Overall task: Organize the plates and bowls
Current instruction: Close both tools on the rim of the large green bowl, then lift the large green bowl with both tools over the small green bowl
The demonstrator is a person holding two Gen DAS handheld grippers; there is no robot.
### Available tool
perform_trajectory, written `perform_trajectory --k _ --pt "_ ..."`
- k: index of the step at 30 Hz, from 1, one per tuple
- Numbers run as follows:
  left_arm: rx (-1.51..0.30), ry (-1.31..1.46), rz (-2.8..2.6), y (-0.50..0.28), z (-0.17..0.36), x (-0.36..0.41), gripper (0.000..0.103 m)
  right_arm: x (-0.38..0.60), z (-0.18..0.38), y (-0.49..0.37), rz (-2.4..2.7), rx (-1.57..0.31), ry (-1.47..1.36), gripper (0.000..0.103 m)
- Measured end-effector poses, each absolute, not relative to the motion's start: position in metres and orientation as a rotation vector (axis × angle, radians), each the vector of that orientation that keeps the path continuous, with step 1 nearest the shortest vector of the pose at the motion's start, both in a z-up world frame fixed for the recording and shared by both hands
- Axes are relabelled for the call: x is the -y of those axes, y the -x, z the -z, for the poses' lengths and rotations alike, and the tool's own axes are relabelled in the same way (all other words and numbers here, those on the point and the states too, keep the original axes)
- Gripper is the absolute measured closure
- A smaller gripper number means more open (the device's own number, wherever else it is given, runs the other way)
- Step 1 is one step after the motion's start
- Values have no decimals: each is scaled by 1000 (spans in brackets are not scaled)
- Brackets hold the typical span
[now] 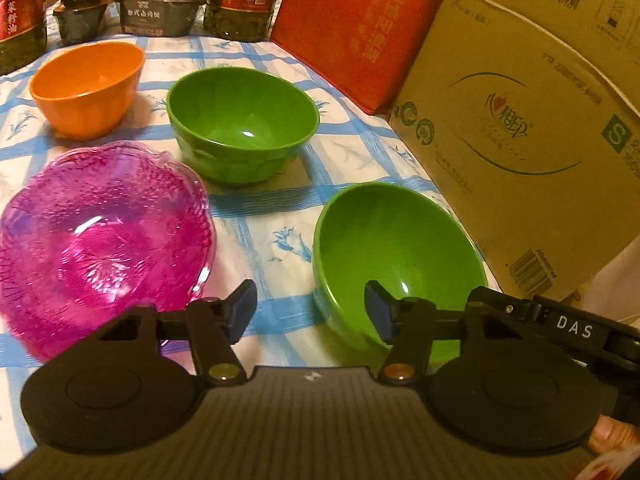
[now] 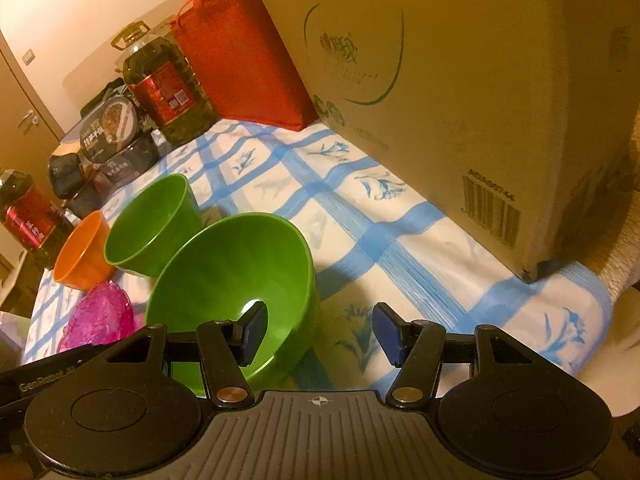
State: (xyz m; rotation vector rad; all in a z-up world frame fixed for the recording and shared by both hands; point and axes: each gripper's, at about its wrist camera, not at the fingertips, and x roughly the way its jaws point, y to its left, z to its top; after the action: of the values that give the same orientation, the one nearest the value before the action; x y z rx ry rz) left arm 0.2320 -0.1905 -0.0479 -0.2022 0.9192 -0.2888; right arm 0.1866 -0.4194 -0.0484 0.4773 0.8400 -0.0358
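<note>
Table is covered by a white tablecloth (image 1: 276,216) with a blue grid and small blue floral prints, slightly wrinkled; warm yellowish indoor light, plain wall and a wooden door (image 2: 24,120) at the back left in the right wrist view. A large cardboard box (image 1: 520,140) stands along the right edge, a red fabric bag (image 1: 352,28) just behind it, then oil bottles (image 2: 168,92) and stacked dark food containers (image 2: 112,136) along the far side. Four dishes sit on the cloth: an orange bowl (image 1: 88,84) far left, a far green bowl (image 1: 242,124) beside it, a pink plate (image 1: 100,240) near left (translucent, embossed, scalloped rim), and a near green bowl (image 1: 400,264) close to the box. The bowls are smooth, glossy, opaque, plastic-looking and round, all upright and apart from each other. The left gripper (image 1: 310,308) hovers low over the cloth between the pink plate and the near green bowl, jaws spread wide, holding nothing; its right finger overlaps the bowl's interior in view, contact unclear. The right gripper (image 2: 320,330) is also wide apart and empty, its left fingertip (image 2: 254,330) in front of the near green bowl's (image 2: 232,276) inside, its right one over bare cloth
</note>
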Motion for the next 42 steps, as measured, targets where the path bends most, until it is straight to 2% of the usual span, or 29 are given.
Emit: perform_trajectory --k 6,14,18,23,42 --pt "-935 205 305 -244 58 197 66 420 57 -198 22 -865 -476 57" --pt "-944 207 318 -252 66 197 72 415 61 -205 -11 -879 -455 78" --pt "-946 205 328 -255 68 198 82 411 62 -209 -20 -883 -444 84" --pt "-947 202 351 -257 67 200 89 407 62 -209 -20 -883 -410 86" --pt "-914 188 334 -244 37 183 89 392 36 -207 -54 -865 -396 88"
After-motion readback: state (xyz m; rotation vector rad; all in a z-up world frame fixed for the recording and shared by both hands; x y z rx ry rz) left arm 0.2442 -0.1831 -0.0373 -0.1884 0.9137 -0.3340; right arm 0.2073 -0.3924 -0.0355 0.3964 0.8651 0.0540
